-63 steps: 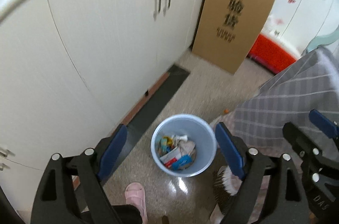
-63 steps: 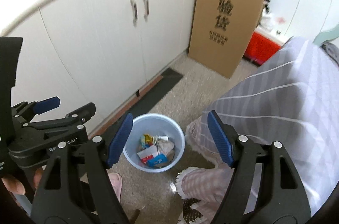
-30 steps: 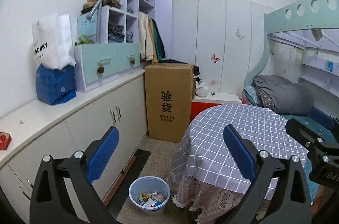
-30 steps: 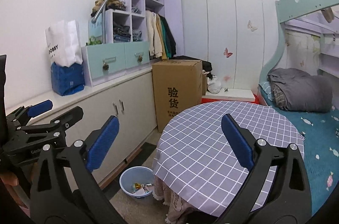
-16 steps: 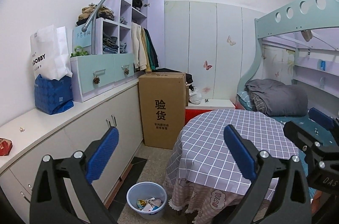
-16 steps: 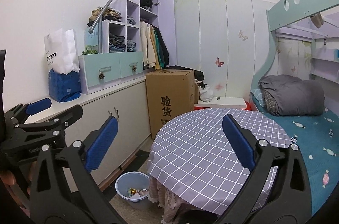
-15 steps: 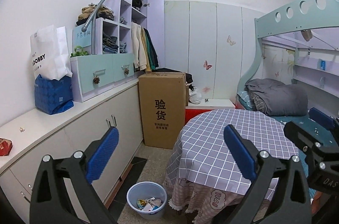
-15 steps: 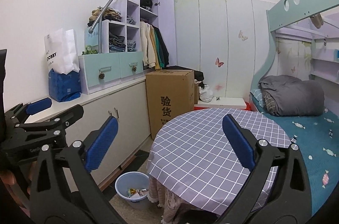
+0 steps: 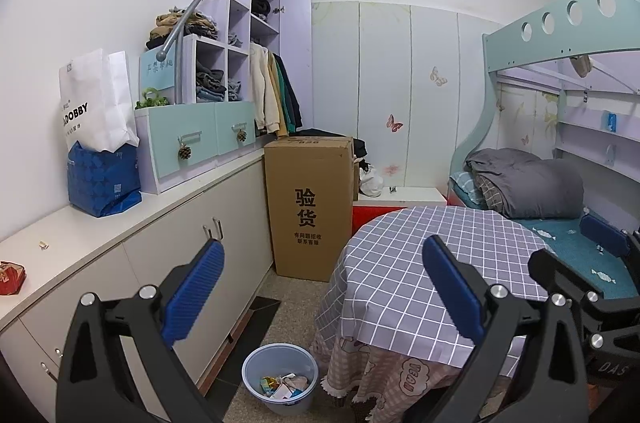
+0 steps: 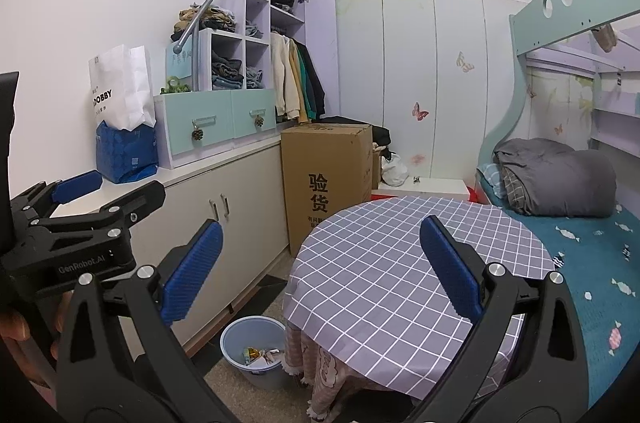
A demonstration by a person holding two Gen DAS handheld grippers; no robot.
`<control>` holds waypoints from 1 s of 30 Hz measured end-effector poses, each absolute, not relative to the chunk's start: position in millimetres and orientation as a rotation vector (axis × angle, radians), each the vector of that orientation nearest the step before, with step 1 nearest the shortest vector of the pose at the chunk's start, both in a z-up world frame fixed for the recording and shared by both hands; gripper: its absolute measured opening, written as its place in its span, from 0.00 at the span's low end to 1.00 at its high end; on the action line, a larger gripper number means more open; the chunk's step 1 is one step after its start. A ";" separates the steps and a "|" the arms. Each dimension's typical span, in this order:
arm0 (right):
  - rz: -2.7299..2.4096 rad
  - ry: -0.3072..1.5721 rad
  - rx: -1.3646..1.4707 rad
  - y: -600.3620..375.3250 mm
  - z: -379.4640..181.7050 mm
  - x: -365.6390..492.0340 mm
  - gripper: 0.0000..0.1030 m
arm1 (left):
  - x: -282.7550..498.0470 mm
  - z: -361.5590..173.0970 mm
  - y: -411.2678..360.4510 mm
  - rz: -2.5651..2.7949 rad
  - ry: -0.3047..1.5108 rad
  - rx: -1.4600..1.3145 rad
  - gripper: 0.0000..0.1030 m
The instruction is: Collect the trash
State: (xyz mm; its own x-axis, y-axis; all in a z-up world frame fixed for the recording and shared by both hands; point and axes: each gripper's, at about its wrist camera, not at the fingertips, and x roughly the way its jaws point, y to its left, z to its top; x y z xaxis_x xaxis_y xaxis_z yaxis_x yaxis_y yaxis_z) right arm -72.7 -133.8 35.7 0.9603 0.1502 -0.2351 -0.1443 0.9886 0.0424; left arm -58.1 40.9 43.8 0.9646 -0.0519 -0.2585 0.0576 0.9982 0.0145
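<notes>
You are holding both grippers raised and level, pointing across the room: your left gripper (image 9: 320, 293) has its blue pads spread wide with nothing between them, and your right gripper (image 10: 320, 263) is spread just as wide and equally empty. In the right wrist view the left gripper shows at the left edge with part of your hand (image 10: 16, 327) behind it; in the left wrist view the right gripper sits at the right edge. The blue bin (image 9: 256, 363) stands on the speckled floor, just beside the skirt of the round table and near the base of the white cabinets (image 9: 180, 263); the trash (image 9: 282, 385) lies inside it, a heap of wrappers and crumpled paper. The table wears a grey checked cloth (image 10: 380, 263), and its top is bare. A tall cardboard box (image 9: 310, 207) stands against the end of the cabinets. On the counter sit a blue bag (image 9: 102, 183) with a white paper bag (image 9: 96, 99) behind it, and a small red item (image 9: 10, 277) at the near left edge. To the right is a bunk bed (image 10: 600, 243) with a grey rolled quilt (image 10: 560, 179) on teal bedding
</notes>
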 end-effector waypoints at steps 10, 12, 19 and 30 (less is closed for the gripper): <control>0.165 0.259 0.024 -133.2 31.7 -71.7 0.94 | -54.8 41.3 46.3 -0.058 0.274 0.021 0.94; 0.165 0.260 0.025 -132.7 31.4 -71.9 0.94 | -54.7 41.0 46.0 -0.057 0.274 0.022 0.94; 0.167 0.258 0.026 -131.3 30.9 -72.7 0.94 | -54.3 39.1 47.0 -0.062 0.276 0.018 0.94; 0.180 0.275 0.027 -130.4 28.9 -73.4 0.94 | -55.3 32.8 46.2 -0.065 0.278 0.017 0.94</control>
State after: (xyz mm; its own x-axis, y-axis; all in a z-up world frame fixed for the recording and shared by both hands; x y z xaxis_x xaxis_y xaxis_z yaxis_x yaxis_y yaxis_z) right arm -73.4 -130.4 28.9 0.9465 0.1802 -0.2677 -0.1727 0.9836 0.0513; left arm -55.3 46.2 32.8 0.9595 -0.0619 -0.2747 0.0666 0.9978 0.0075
